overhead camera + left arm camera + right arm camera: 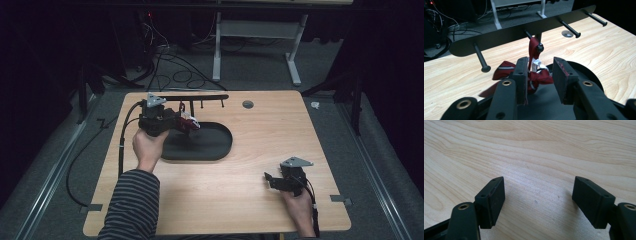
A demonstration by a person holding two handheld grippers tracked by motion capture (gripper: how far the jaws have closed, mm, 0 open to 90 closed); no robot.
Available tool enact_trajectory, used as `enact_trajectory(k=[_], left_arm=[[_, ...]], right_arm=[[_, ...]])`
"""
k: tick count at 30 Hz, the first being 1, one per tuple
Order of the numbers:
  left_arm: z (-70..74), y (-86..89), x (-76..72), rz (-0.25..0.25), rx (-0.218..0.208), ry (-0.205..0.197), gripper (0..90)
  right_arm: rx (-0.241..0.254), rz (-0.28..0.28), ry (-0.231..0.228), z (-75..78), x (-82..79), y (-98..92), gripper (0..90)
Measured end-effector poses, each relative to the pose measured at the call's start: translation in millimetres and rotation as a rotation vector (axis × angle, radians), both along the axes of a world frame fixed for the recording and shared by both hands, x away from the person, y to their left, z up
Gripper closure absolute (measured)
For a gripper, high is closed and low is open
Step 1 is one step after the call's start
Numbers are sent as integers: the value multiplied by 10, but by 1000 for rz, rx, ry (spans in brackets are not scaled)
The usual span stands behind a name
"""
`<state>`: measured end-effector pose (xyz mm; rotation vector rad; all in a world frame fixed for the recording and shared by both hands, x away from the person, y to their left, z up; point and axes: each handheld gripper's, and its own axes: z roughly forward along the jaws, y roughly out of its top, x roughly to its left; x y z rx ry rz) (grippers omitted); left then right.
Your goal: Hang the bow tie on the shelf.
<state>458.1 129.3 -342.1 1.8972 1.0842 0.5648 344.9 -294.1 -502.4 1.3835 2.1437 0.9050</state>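
A red cloth pouch (pixel 504 70) with a white tag hangs by its red strap (pixel 533 50) from a middle peg (pixel 539 47) of the black rack bar (pixel 506 33). My left gripper (pixel 540 75) is open around the pouch's lower part; the cloth touches the left pad (pixel 522 77) and stands clear of the right one. In the high view the left gripper (pixel 181 122) is at the pouch (pixel 190 121), over the rack's black oval base (pixel 210 145). My right gripper (pixel 270 181) rests open above bare wood near the front right, with nothing between its jaws (pixel 539 195).
The rack bar (pixel 200 97) runs along the table's back edge with other free pegs (pixel 576 33). A round grey grommet (pixel 247 104) sits behind the base. Cables and a white table frame (pixel 217 50) are on the floor beyond. Bare wood (pixel 280 130) lies right of the base.
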Motion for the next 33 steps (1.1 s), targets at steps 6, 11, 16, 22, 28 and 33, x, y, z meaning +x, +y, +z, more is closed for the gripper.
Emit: enact_trajectory(k=[6,11,16,22,28,33], left_arm=[[6,39,-48,-10,-4,-1,646],[13,87,-100,-11,2,0,639],[4,117,-148,-17,3,-2,637],[-26,149,-218,-23,-16,-6,633],[-62,222,-305,-19,-35,-7,628],[-85,270,-362,-20,-46,-10,626]], right_arm=[[0,0,0,0,0,0,278],[0,0,0,0,0,0,278],[0,0,0,0,0,0,278],[-1,0,0,0,0,0,278],[-1,0,-1,-1,0,1,277],[-1,1,-1,-1,0,1,277]])
